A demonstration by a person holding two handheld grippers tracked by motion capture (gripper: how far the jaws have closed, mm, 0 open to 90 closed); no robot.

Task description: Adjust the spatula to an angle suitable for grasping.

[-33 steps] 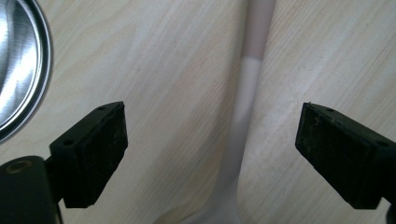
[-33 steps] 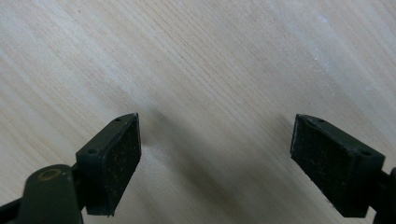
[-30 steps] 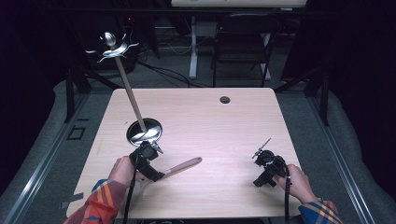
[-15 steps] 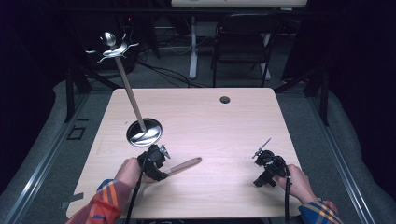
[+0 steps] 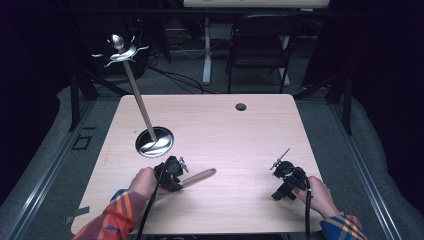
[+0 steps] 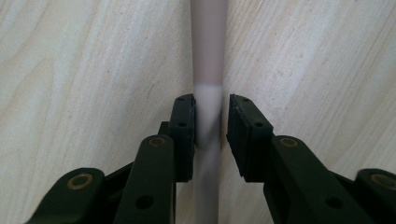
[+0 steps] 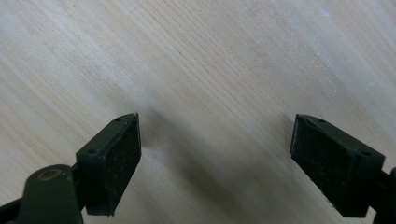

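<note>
While the right hand-held gripper (image 7: 215, 163) hangs spread wide over bare table (image 5: 240, 135), the left hand-held gripper (image 6: 211, 126) loosely brackets a wooden rod (image 6: 208, 56).

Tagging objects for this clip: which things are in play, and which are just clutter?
Likely in play:
wooden rod
left gripper, jaws around the rod
pole stand, probably

Lying about:
right gripper, open over bare table
grommet hole
chair

The table (image 5: 250, 135) lies bare across its centre and from 12 to 3 o'clock (one small grommet hole (image 5: 241, 106) near 12). At 9 o'clock a stand (image 5: 154, 141) rises on a tilted pole (image 5: 139, 102), blocking passage there.
</note>
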